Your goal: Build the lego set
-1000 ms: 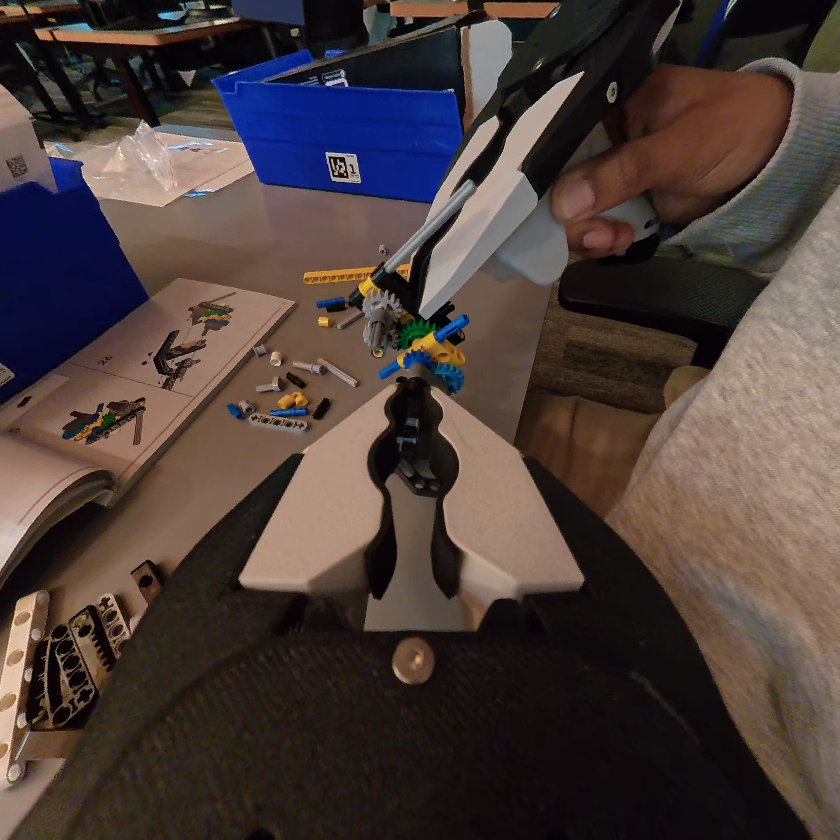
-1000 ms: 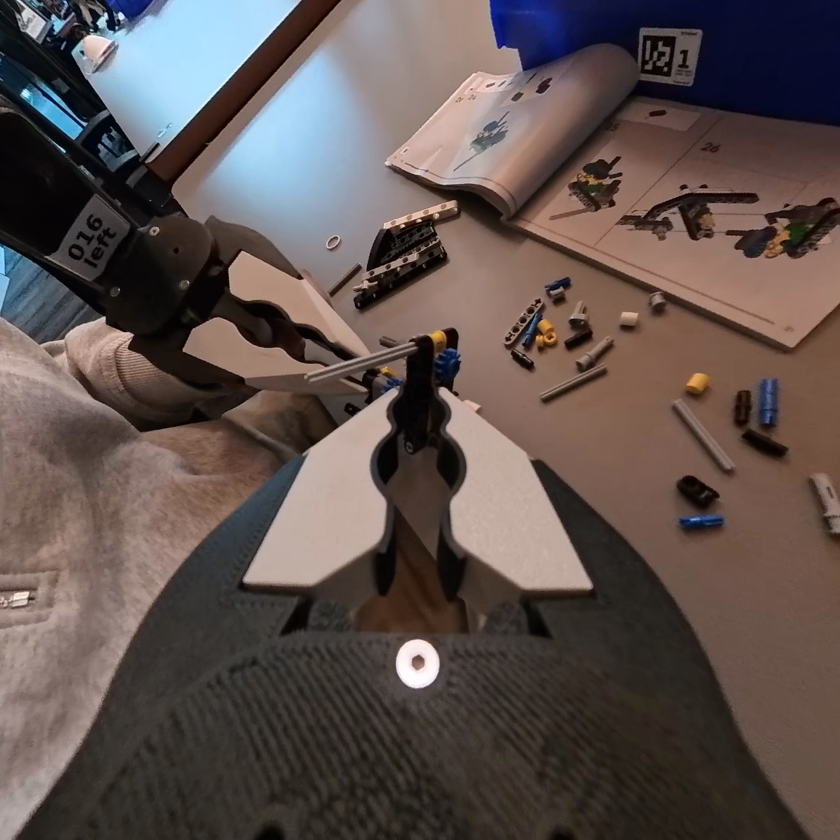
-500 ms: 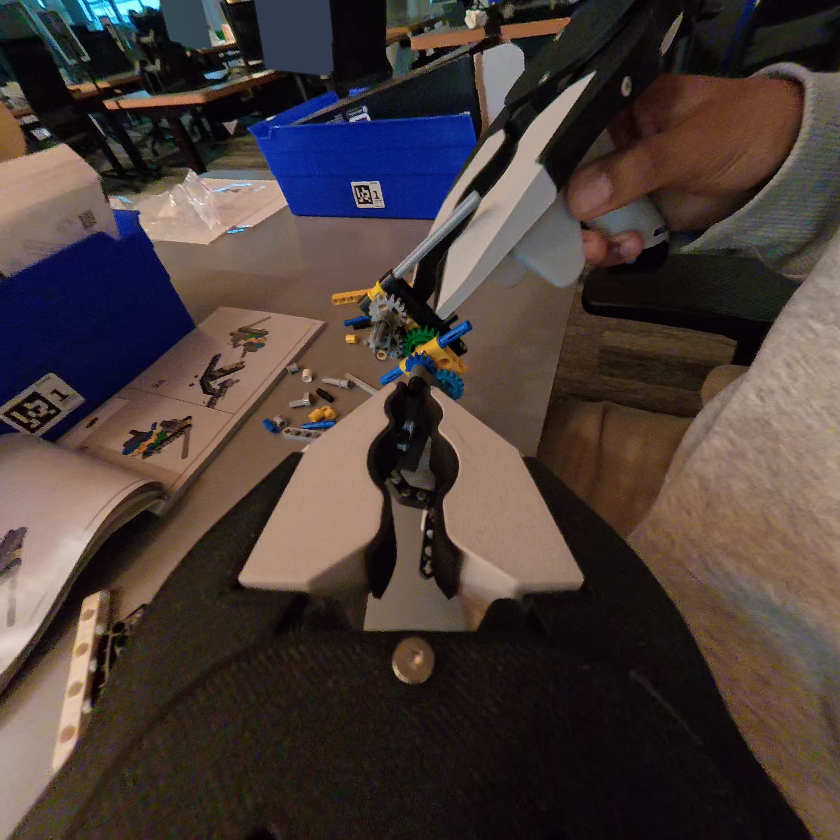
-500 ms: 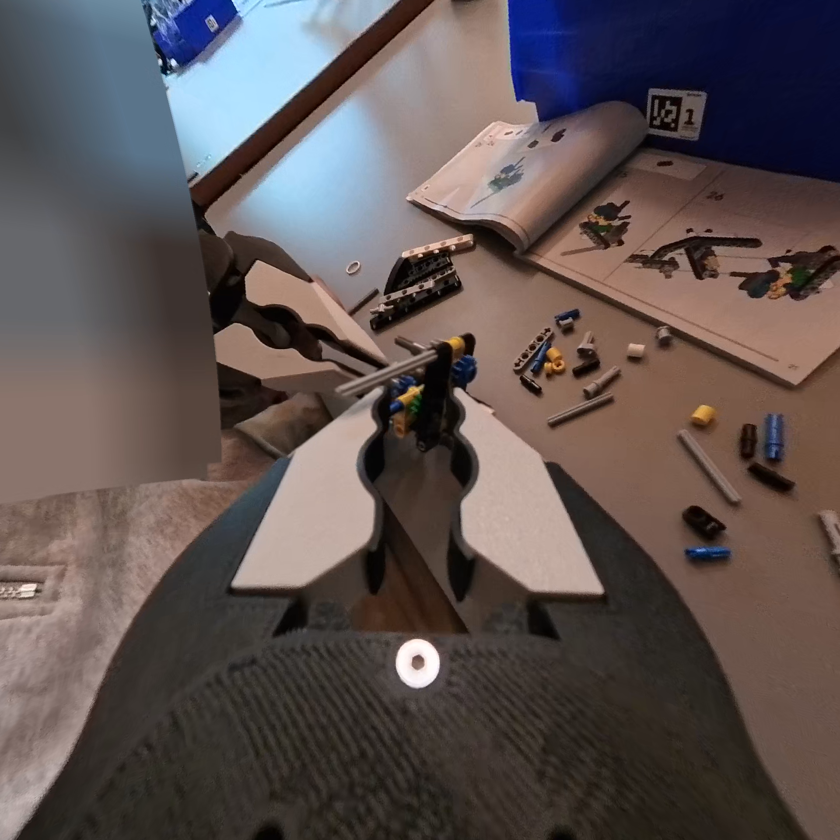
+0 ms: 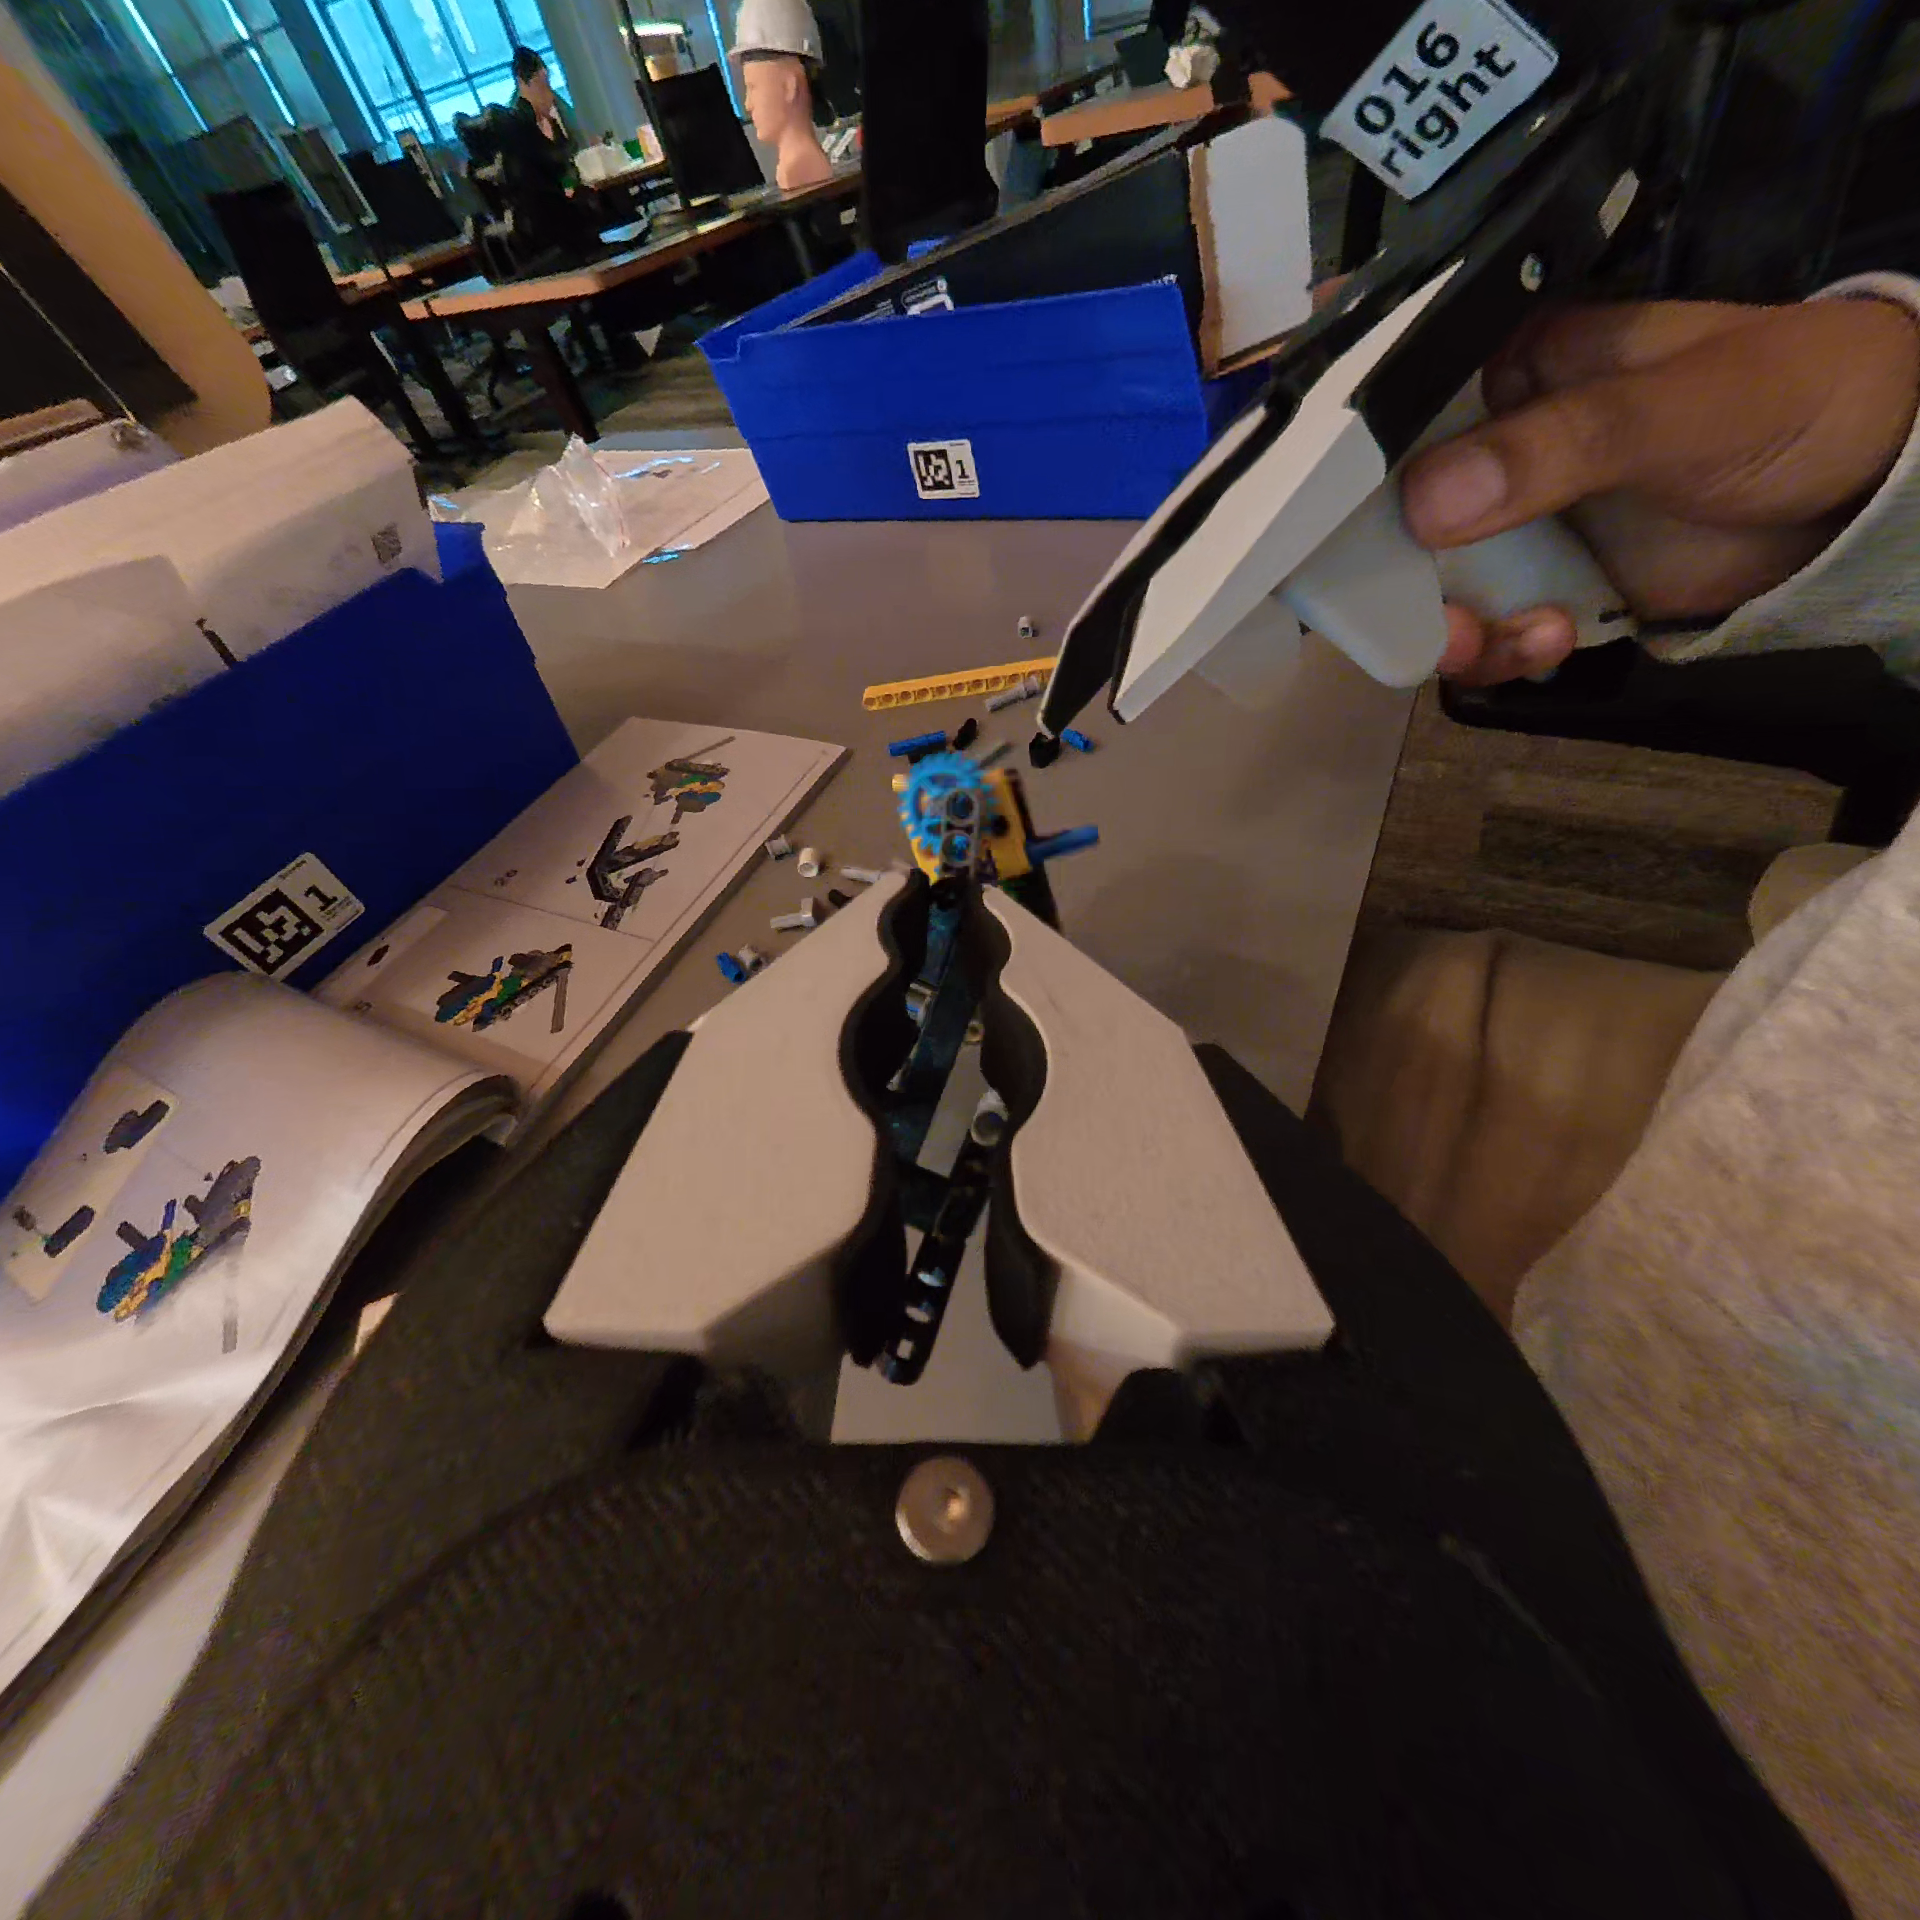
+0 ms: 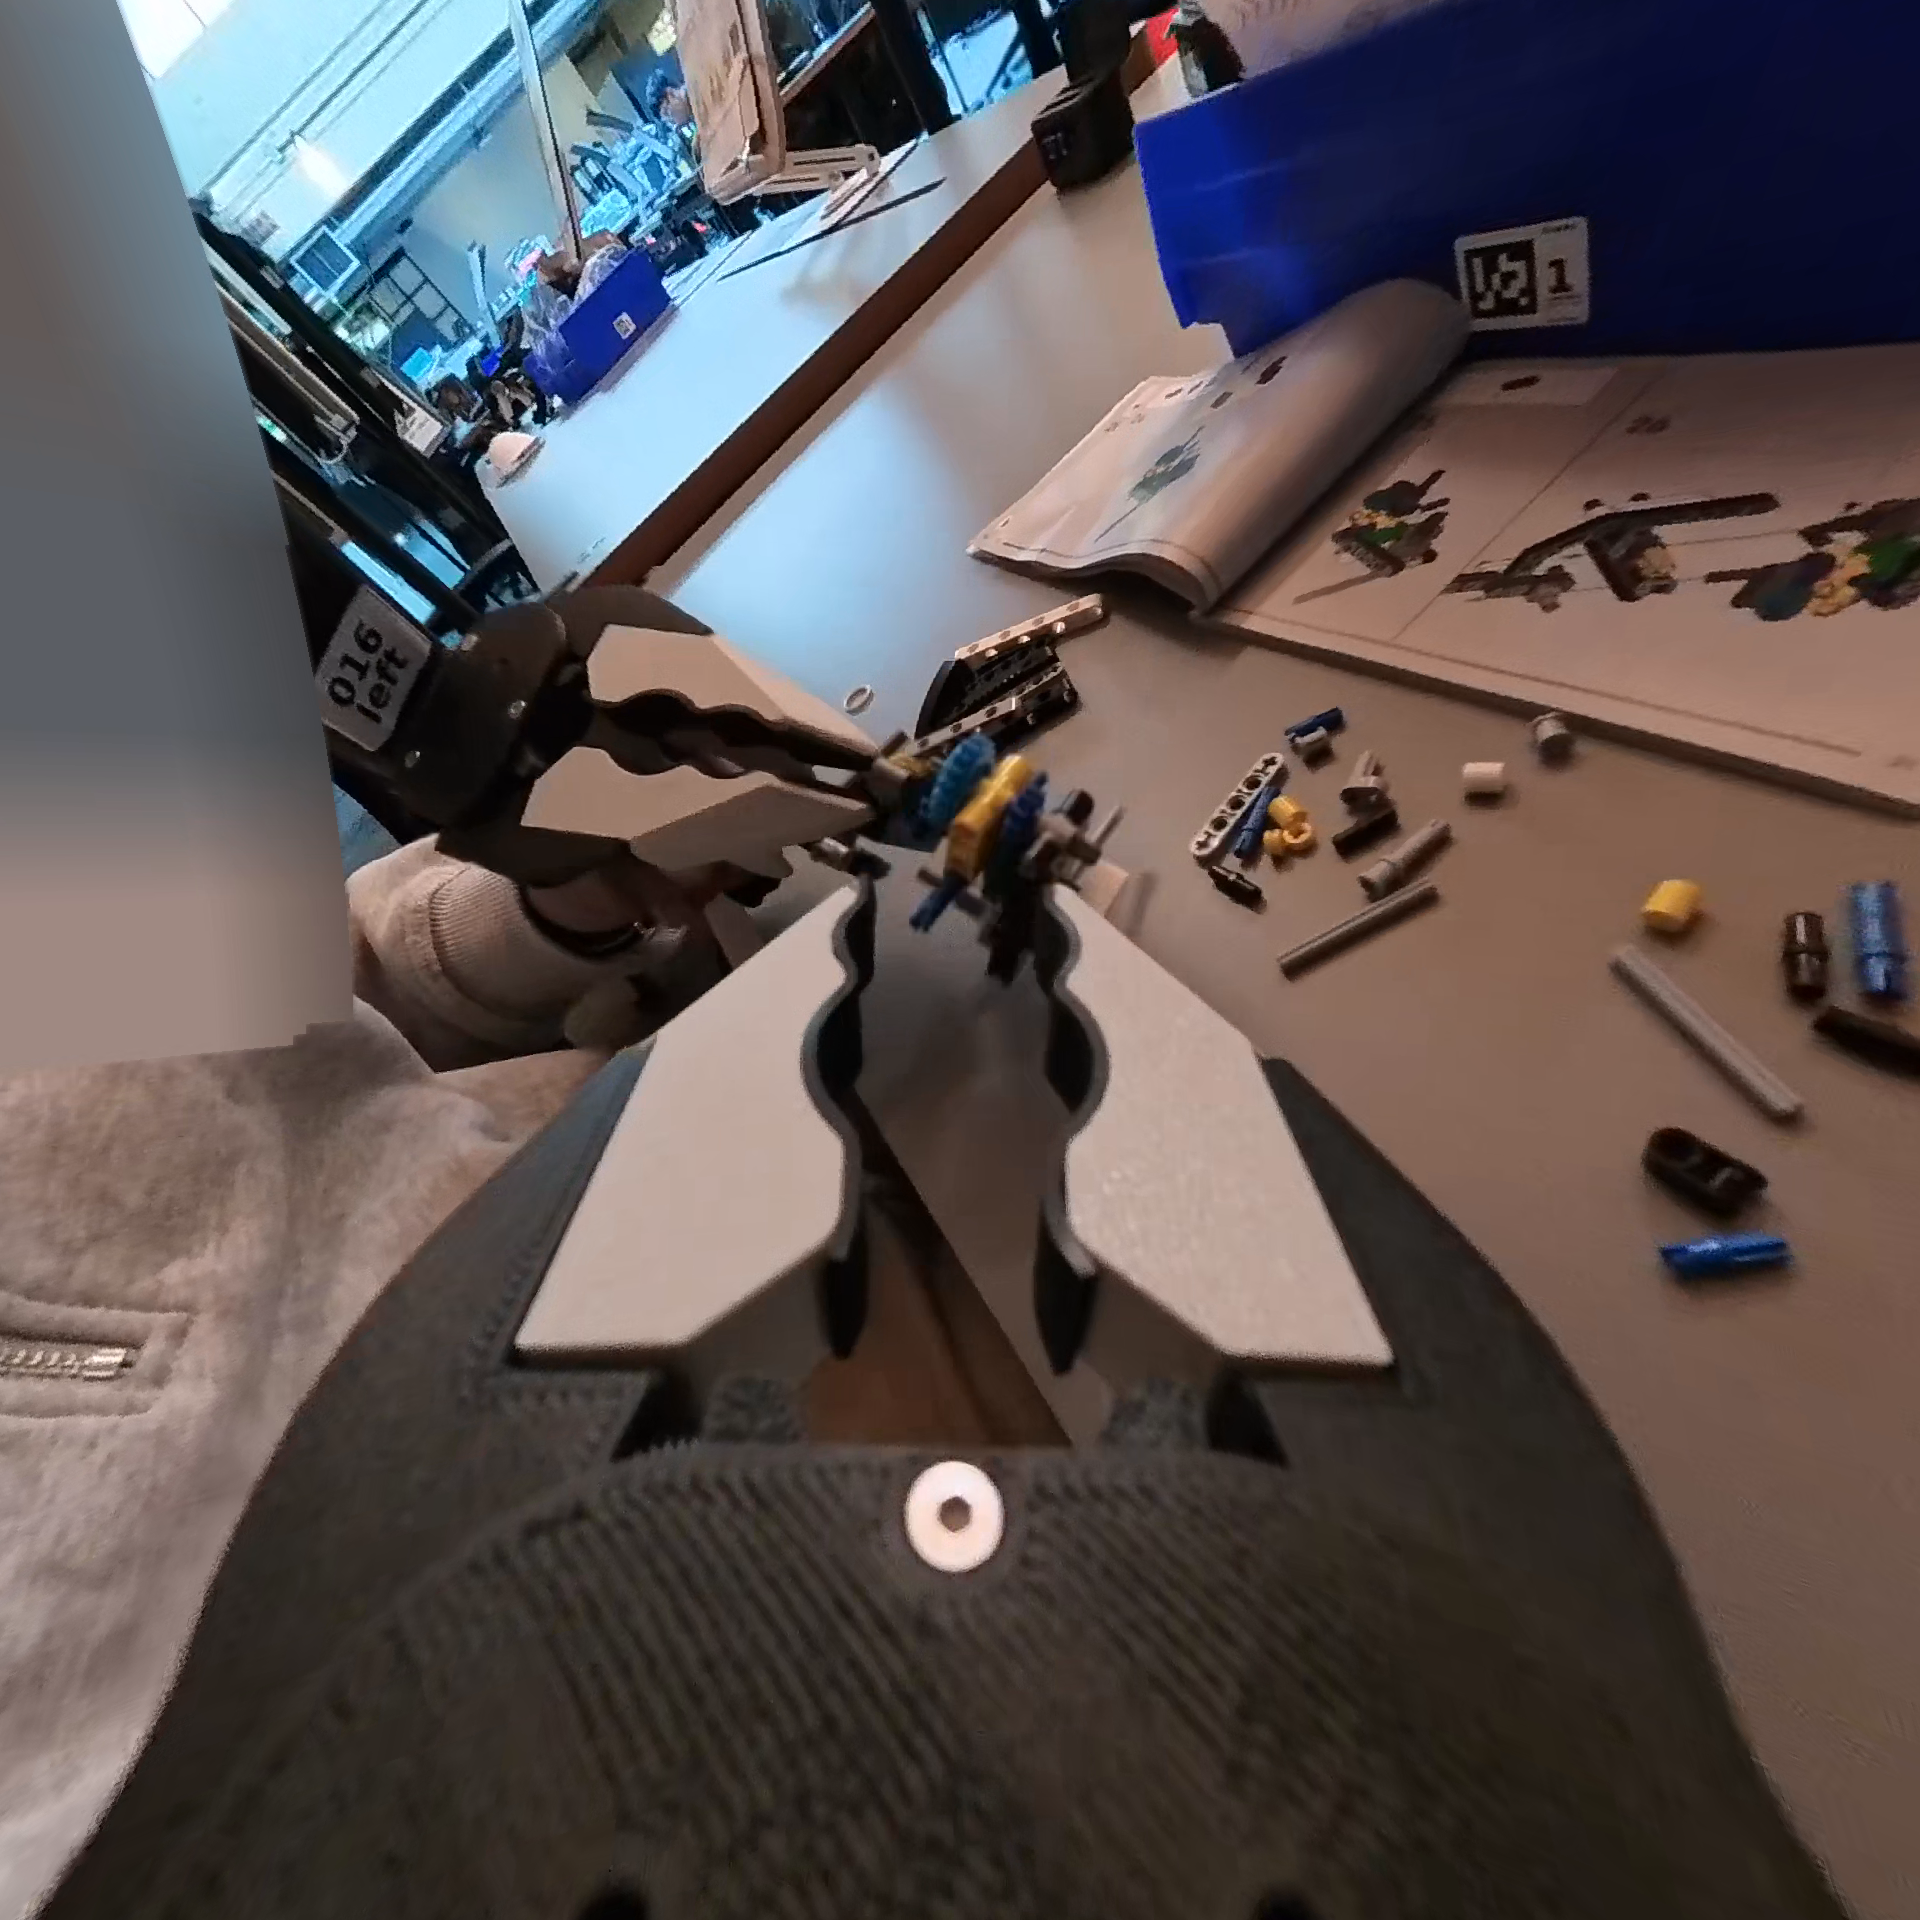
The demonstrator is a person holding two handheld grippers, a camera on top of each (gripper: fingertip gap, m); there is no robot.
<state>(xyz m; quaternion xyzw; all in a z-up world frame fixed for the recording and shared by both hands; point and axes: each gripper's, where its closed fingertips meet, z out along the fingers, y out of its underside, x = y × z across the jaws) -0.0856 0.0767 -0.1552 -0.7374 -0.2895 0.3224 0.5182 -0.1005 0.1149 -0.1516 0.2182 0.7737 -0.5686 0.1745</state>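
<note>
My left gripper (image 5: 945,883) is shut on a small lego assembly (image 5: 951,810): a black beam with blue gears and yellow parts, held above the table's near edge. The black beam runs back between the left fingers. In the right wrist view the left gripper (image 6: 873,795) comes in from the left with the assembly (image 6: 982,821) at its tips. My right gripper (image 6: 956,899) is open and empty, its tips just short of the assembly. In the left wrist view it (image 5: 1075,717) hangs above and to the right of the assembly, apart from it.
An open instruction booklet (image 6: 1558,582) lies on the grey table (image 6: 1455,1455). Loose parts are scattered beside it: a grey axle (image 6: 1704,1039), a blue pin (image 6: 1725,1252), a black connector (image 6: 1704,1169), a yellow beam (image 5: 956,684). A black panel piece (image 6: 1003,681) lies beyond. Blue bins (image 5: 977,405) stand behind. The left gripper's tips are roughly 5 cm from the right gripper's. Measured from the fingertips, the black connector (image 6: 1704,1169) is 12 cm or so from the right gripper and 15 cm from the left.
My right gripper has opened, let go of the assembly and drawn back from it. My left gripper has turned the assembly, so a blue gear now faces its camera.
</note>
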